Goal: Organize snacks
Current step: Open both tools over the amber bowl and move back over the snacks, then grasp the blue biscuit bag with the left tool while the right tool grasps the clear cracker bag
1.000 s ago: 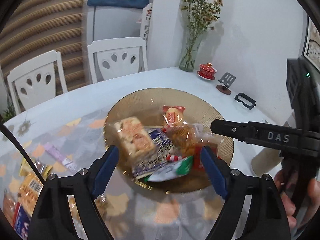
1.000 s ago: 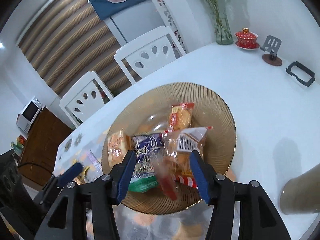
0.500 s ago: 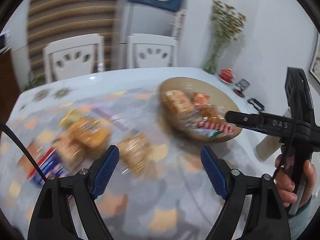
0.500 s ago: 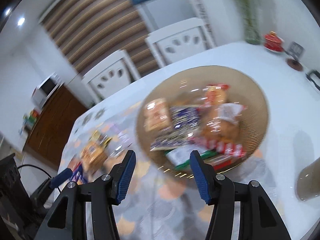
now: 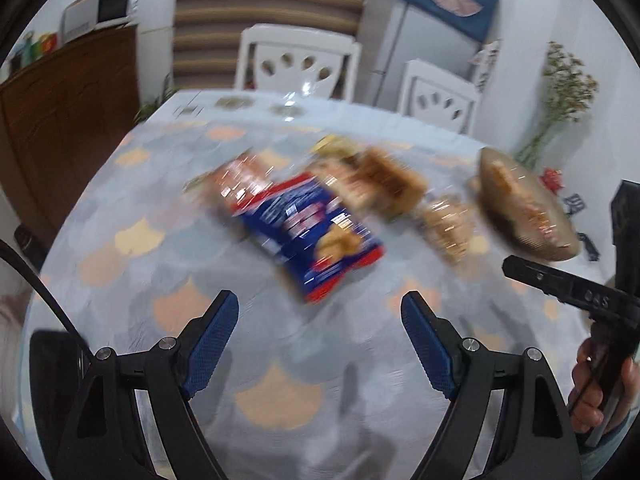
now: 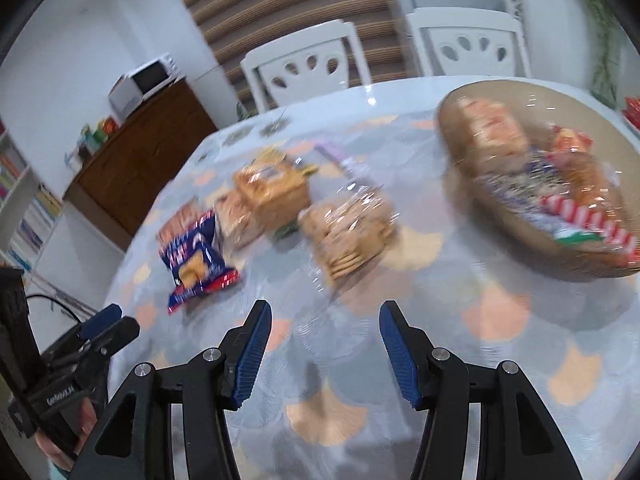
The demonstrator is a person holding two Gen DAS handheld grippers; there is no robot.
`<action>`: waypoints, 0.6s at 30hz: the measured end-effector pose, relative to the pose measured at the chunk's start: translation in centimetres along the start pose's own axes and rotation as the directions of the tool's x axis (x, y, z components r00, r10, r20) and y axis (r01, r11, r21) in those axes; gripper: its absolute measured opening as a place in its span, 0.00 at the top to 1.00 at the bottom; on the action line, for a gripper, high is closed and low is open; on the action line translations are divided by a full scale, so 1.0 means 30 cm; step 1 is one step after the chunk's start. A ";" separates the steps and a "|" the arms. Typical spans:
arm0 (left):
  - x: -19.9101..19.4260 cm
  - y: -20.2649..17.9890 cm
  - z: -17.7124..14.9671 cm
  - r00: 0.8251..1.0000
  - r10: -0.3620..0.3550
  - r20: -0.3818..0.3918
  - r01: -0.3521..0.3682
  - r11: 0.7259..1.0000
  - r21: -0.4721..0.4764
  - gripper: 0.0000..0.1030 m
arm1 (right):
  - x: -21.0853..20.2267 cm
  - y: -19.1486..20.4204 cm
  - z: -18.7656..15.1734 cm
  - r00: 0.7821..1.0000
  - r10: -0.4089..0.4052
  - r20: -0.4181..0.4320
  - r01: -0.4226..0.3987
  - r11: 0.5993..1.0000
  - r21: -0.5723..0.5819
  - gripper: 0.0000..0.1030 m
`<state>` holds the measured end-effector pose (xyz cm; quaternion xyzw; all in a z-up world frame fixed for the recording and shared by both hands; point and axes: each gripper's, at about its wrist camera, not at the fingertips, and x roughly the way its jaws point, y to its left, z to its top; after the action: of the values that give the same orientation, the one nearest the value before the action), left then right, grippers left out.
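Both grippers, left (image 5: 320, 340) and right (image 6: 322, 346), hover over the table (image 6: 500, 360) with jaws apart, holding nothing. Loose snacks, among them a blue packet (image 5: 316, 232) and crackers (image 6: 348, 236), lie mid-table. The filled plate (image 6: 516, 232) sits toward the far right edge.

Only a blurred, barely legible "DAS" on the right tool (image 5: 576, 288); snack wrappers unreadable.
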<state>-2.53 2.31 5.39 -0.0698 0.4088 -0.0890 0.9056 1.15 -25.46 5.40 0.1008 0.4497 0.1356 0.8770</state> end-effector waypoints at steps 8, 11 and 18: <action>0.086 0.047 -0.065 0.999 0.044 -0.002 -0.044 0.999 -0.006 0.20 | 0.137 0.007 -0.076 1.000 -0.027 0.000 0.027 0.999 -0.047 0.47; 0.093 0.048 -0.066 1.000 0.030 -0.010 -0.030 1.000 -0.006 0.20 | 0.151 -0.012 -0.077 1.000 -0.019 -0.009 0.019 1.000 -0.020 0.47; 0.103 0.061 -0.072 1.000 0.005 -0.025 -0.006 1.000 -0.024 0.20 | 0.152 -0.023 -0.077 1.000 -0.021 0.009 0.021 1.000 -0.007 0.47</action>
<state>-1.95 3.31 1.37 -0.0784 0.4213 -0.0826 0.8998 1.93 -24.48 0.38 0.0935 0.4464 0.1276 0.8807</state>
